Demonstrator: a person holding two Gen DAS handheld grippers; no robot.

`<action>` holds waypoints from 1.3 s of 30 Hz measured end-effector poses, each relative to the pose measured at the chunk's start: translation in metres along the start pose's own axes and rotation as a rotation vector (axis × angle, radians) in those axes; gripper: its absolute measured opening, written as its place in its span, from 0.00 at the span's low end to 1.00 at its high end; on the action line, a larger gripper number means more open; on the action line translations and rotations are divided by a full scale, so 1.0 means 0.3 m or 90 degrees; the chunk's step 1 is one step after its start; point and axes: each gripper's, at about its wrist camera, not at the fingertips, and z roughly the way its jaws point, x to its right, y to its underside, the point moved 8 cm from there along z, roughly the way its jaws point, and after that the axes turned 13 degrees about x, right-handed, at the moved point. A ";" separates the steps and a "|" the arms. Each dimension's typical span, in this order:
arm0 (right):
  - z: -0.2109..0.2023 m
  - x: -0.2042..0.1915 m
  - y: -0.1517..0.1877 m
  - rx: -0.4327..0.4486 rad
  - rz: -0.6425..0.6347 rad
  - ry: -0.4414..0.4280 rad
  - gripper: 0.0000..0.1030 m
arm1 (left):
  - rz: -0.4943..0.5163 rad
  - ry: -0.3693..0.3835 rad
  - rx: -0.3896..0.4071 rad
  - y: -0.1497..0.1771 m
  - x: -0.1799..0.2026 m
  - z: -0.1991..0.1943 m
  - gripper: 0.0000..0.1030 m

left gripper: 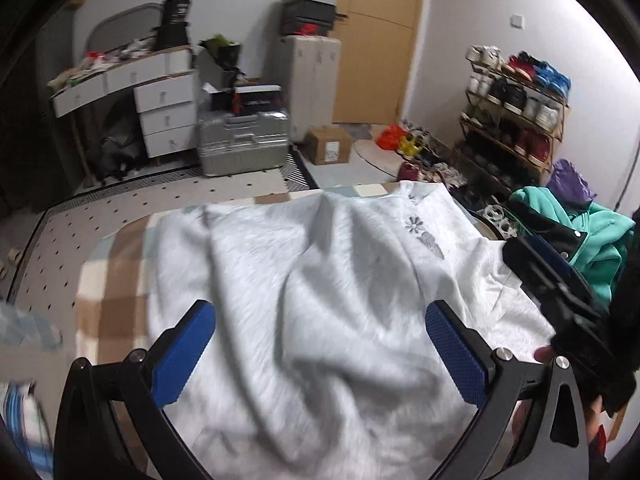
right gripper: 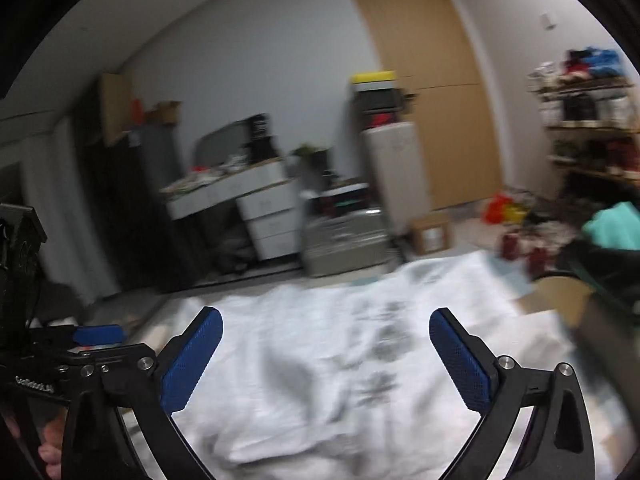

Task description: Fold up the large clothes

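Note:
A large white garment (left gripper: 320, 260) with a grey flower print (left gripper: 428, 236) lies rumpled on a brown-and-cream checked blanket (left gripper: 108, 280). My left gripper (left gripper: 320, 312) hangs above it with its blue pads wide apart and nothing between them. At the right edge of the left wrist view, my right gripper (left gripper: 552, 280) sits over the garment's right side, held by a hand in a black sleeve. In the blurred right wrist view the right gripper (right gripper: 326, 316) is open over the white garment (right gripper: 304, 380), holding nothing. The left gripper (right gripper: 96, 334) shows at the far left.
A teal hoodie (left gripper: 592, 240) lies heaped at the blanket's right. Beyond are a shoe rack (left gripper: 516, 120), a silver suitcase (left gripper: 244, 140), a cardboard box (left gripper: 330, 146), white drawers (left gripper: 164, 112) and a wooden door (left gripper: 376, 40). A dotted mat (left gripper: 180, 192) covers the floor.

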 end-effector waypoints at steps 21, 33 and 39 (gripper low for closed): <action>0.011 0.201 0.003 -0.032 0.191 0.014 1.00 | -0.069 0.095 -0.127 0.108 0.050 0.165 0.90; -0.002 0.223 -0.019 -0.015 0.201 0.023 1.00 | -0.090 0.001 -0.312 0.241 0.002 0.444 0.91; 0.003 0.210 -0.016 -0.018 0.194 0.018 1.00 | -0.078 -0.006 -0.260 0.302 -0.020 0.371 0.91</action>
